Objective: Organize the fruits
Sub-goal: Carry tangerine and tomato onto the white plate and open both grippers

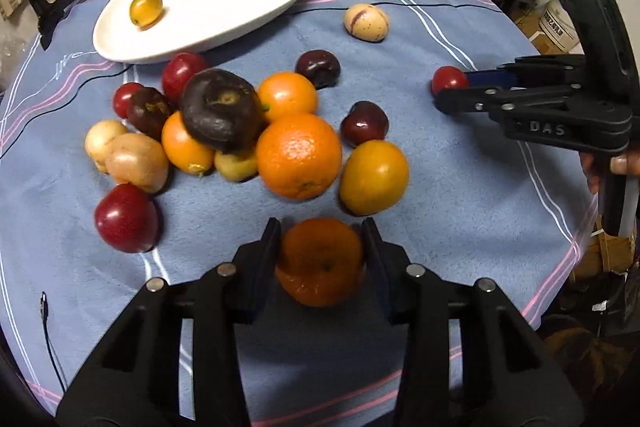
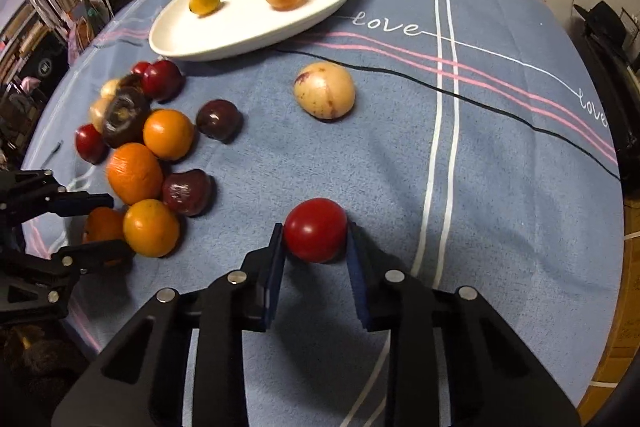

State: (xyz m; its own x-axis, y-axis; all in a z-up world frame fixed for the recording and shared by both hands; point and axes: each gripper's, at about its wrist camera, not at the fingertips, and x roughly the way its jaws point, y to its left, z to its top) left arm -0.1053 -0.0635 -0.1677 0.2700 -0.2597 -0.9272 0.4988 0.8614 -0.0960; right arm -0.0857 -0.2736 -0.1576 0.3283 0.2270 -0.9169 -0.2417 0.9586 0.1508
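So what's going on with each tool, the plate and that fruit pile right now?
Left tool: shut on a small orange mandarin.
Right tool: shut on a round red fruit.
White oval plate: holds two yellowish fruits.
Fruit pile: loose on the blue cloth.

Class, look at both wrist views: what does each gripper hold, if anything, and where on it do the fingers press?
Left gripper: an orange mandarin, pinched at its two opposite sides. Right gripper: a red plum, likewise by its sides.
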